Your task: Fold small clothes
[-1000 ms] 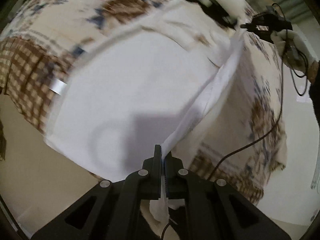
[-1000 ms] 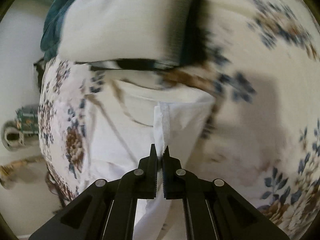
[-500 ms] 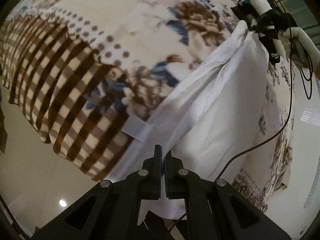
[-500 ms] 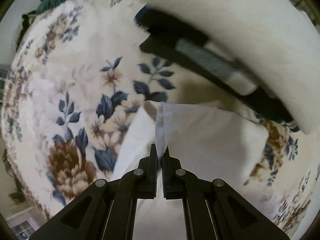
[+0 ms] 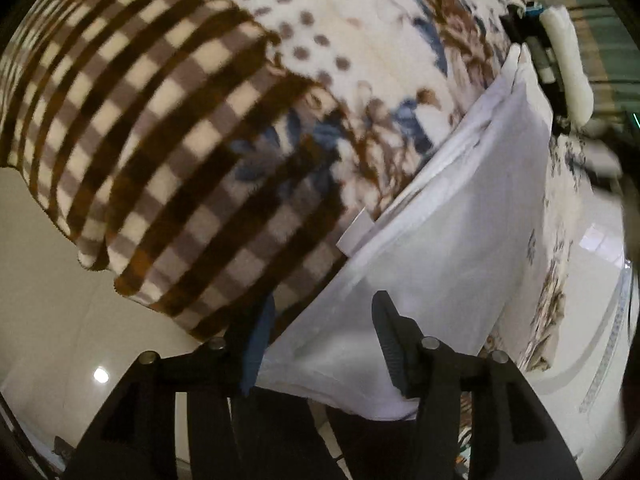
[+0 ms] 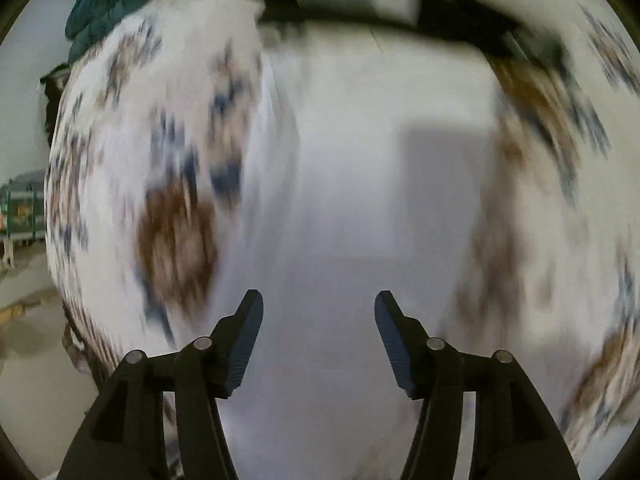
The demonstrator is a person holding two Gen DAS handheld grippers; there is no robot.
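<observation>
While both sets of jaws stand open and empty: white garment [image 5: 452, 240] lying folded lower right on bedspread [image 5: 168, 128]; soft, light, probably slippery; best pinched at a hemmed corner.

A floral, brown-checked blanket [image 5: 192, 152] fills the upper left, with pale floor [image 5: 52, 300] at lower left.

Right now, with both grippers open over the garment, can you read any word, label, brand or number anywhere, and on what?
No legible text in either view.
Small white tag on the edge of the white folded garment: looks blank from here, no print can be made out.
Floral and brown-checked blanket: pattern only.
Right wrist view: too motion-blurred to read anything.
</observation>
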